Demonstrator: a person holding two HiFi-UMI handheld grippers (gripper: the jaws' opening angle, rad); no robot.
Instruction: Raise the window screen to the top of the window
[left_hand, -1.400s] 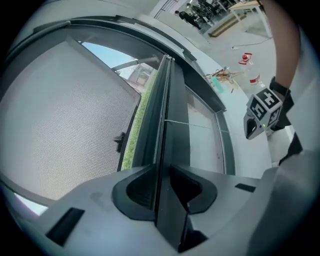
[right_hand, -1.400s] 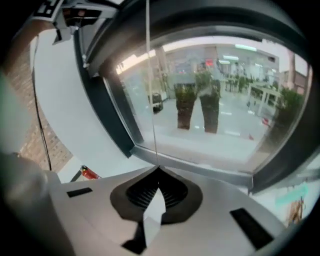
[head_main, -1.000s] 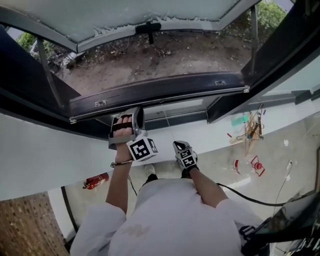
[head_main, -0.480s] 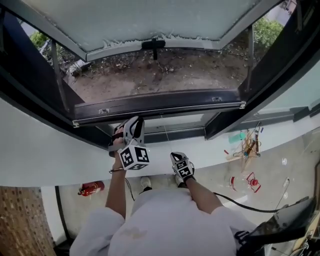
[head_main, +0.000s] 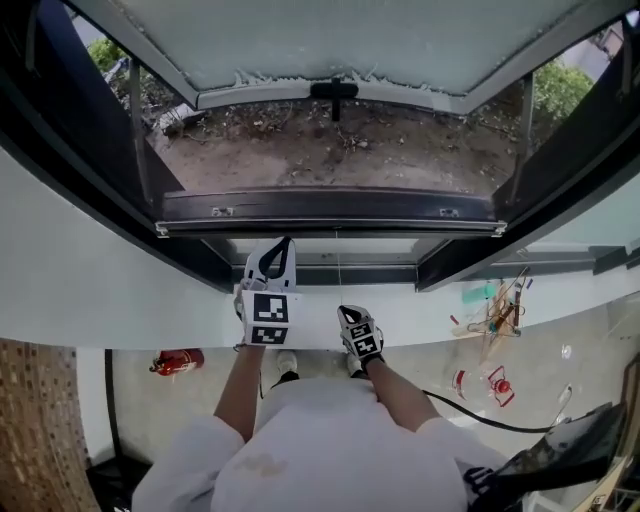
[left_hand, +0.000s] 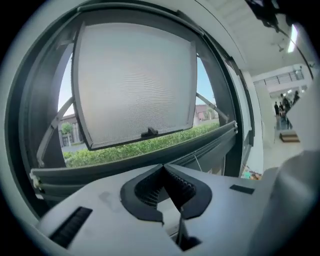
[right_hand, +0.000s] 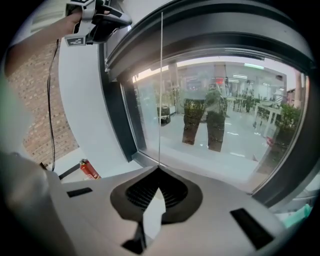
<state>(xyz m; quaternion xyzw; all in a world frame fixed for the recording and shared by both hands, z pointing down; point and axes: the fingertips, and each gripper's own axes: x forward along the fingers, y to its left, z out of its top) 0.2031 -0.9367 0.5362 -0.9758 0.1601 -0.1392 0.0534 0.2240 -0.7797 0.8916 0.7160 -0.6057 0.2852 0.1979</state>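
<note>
cord (right_hand: 161, 75) clamped between closed jaws of right gripper (right_hand: 159, 167), stretched taut and straight up to middle of window screen rail (head_main: 330, 208). rail level and low, across bottom of opening in dark window frame (head_main: 100, 190), right above fixed lower pane (right_hand: 220, 130). left gripper (left_hand: 163, 165) raised higher, near frame under rail's left half; jaws just snapped together, gripping nothing, apart from rail. red fire extinguisher (head_main: 175, 361) on floor, down at left.

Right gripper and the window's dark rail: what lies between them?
A thin cord runs from the shut right gripper up to the dark rail; the right gripper view shows it best.
</note>
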